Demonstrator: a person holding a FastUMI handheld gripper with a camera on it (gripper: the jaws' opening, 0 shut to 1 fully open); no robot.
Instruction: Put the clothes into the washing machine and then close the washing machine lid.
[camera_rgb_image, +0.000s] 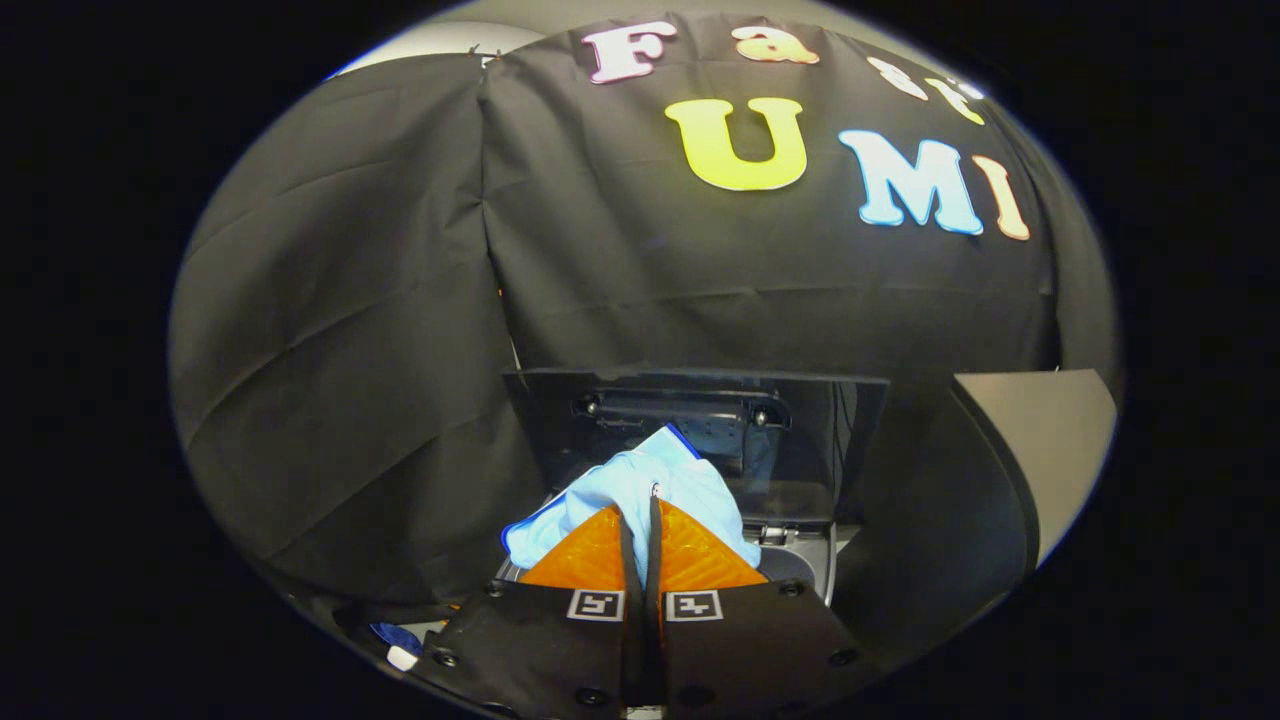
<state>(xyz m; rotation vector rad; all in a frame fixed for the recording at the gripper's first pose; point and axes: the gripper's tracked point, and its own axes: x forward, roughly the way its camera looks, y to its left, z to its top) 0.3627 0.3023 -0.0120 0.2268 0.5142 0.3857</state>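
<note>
Clothes (640, 485), a light blue garment with a darker blue edge, sit clamped between the orange fingers (590, 555) of the gripper (640, 520), which are closed against the fabric from both sides. The garment bunches over and ahead of the fingertips. Just beyond it stands the washing machine (800, 560), with its dark lid (700, 405) raised upright at the far side, against the black cloth wall.

A crumpled light-blue cloth garment with dark blue trim (640, 485) is bunching up over the orange gripper (640, 520) fingers, pinched between them. Just beyond, the grey washing machine (800, 560) is standing with its dark transparent lid (700, 420) raised upright.
</note>
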